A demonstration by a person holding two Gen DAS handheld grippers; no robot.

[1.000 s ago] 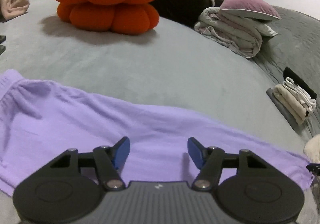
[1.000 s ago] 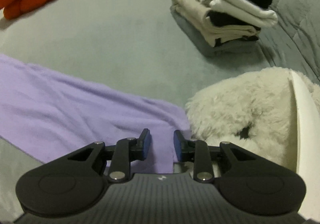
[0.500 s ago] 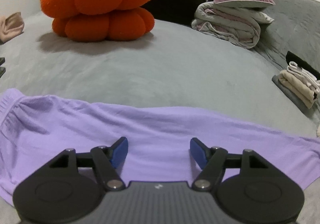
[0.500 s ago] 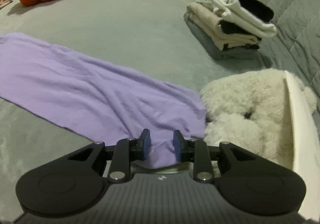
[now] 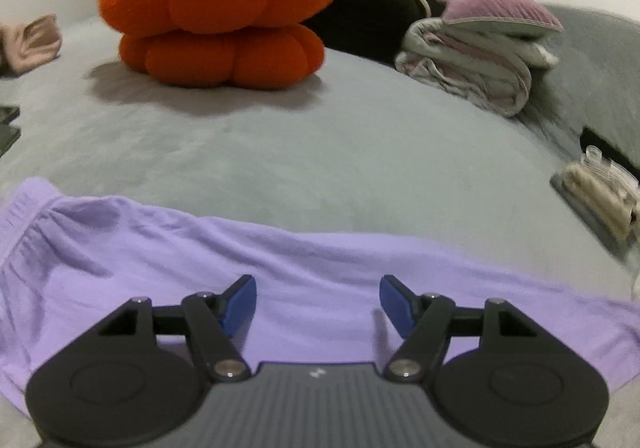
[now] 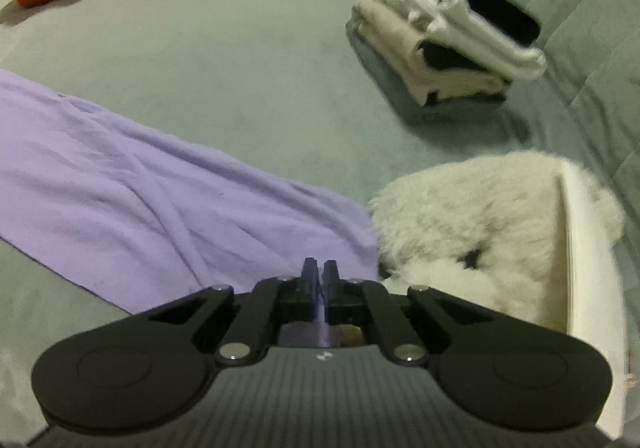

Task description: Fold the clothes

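Your right gripper [image 6: 319,268] has its blue pads pressed together on the near end of the purple garment [image 6: 152,204], and a strip of purple cloth shows pinched between them just behind the tips. Your left gripper [image 5: 318,298] hangs over the same garment with its jaws spread wide and nothing between them; whether its tips touch the cloth cannot be told.

The garment lies in a long band across the near part of the grey bed [image 5: 320,152], one end gathered towards the left edge, the other beside the white fluffy toy [image 6: 480,224].

You look to be taking hold for a fold: one end is gripped, the other side is not yet. The next move probably calls for closing the left jaws on the cloth, so both ends lift evenly.

Further off sits a stack of folded clothes [image 6: 440,60] towards the right edge, and an orange pumpkin cushion [image 5: 216,12] at the far side.
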